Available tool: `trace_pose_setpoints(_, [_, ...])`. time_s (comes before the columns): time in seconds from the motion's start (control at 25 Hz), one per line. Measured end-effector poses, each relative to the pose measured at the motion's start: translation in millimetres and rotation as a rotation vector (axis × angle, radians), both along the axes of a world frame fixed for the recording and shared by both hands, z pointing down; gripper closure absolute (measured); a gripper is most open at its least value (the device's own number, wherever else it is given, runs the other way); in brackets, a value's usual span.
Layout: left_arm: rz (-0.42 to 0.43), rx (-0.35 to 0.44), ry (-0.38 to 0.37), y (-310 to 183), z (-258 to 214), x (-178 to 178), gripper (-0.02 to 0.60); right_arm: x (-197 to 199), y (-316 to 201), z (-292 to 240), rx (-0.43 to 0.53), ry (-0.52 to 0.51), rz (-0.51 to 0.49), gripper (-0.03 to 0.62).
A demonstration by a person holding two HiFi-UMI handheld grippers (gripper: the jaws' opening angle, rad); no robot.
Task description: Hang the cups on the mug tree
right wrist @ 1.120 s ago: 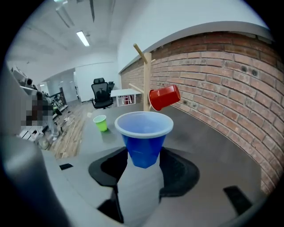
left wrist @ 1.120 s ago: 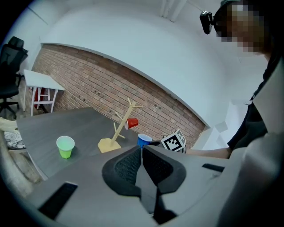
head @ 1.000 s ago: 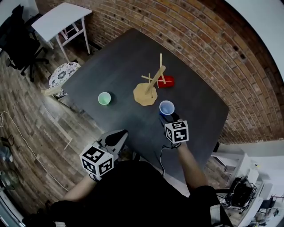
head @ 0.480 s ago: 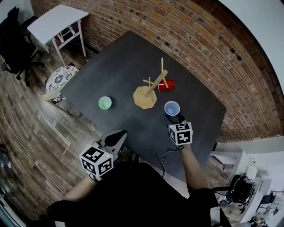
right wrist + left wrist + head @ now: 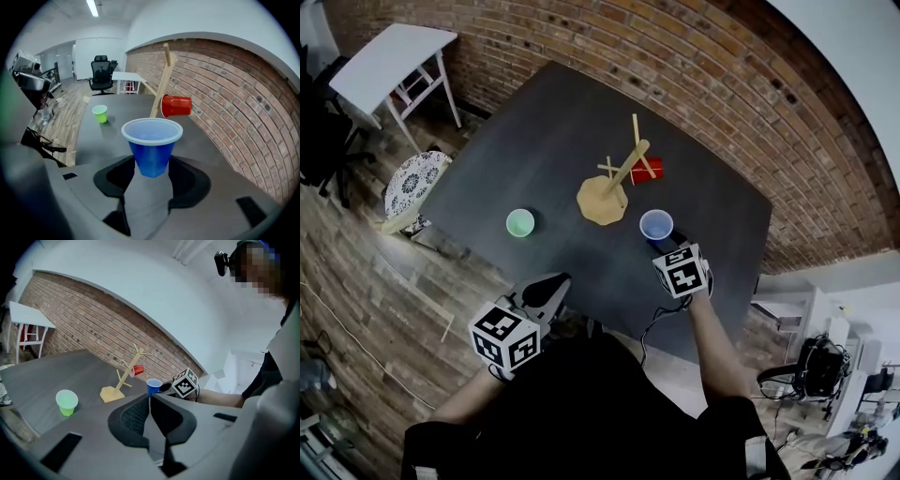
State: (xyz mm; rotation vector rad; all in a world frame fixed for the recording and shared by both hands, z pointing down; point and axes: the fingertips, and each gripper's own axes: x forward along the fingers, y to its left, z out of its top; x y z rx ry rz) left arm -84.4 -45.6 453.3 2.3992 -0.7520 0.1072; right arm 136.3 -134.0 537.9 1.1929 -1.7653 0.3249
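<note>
blue cup (image 5: 151,140) upright, clamped in right claw (image 5: 151,165)

Right gripper view: the blue plastic cup (image 5: 152,145) stands square in front of the pale wooden mug tree (image 5: 161,79), and the tree's base is lost behind it. In the head view, the marker cube (image 5: 682,272) covers most of the right hand-held gripper (image 5: 667,246) near the tree. The red plastic cup (image 5: 653,170) sits beside the stem; which peg carries it, can't tell.
</note>
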Motion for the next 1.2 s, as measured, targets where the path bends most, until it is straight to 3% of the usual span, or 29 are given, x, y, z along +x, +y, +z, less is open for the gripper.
trace_pose_setpoints(0.2, [-0.002, 0.013, -0.023, -4, 2, -20, 0.560, -5, -3, 40, -0.074, -0.011, 0.084, 0.344])
trace_pose_setpoints(0.56, [-0.081, 0.006, -0.039, -20, 2, -61, 0.560, -13, -18, 89, -0.174, 0.025, 0.117, 0.344])
trace_pose_setpoints(1.04, [-0.096, -0.023, -0.034, -34, 9, -64, 0.560, -17, -42, 80, -0.135, 0.050, 0.093, 0.344])
trace_pose_setpoints(1.2, [-0.105, -0.025, -0.030, -38, 10, -62, 0.560, -22, -38, 72, -0.127, -0.004, 0.087, 0.344])
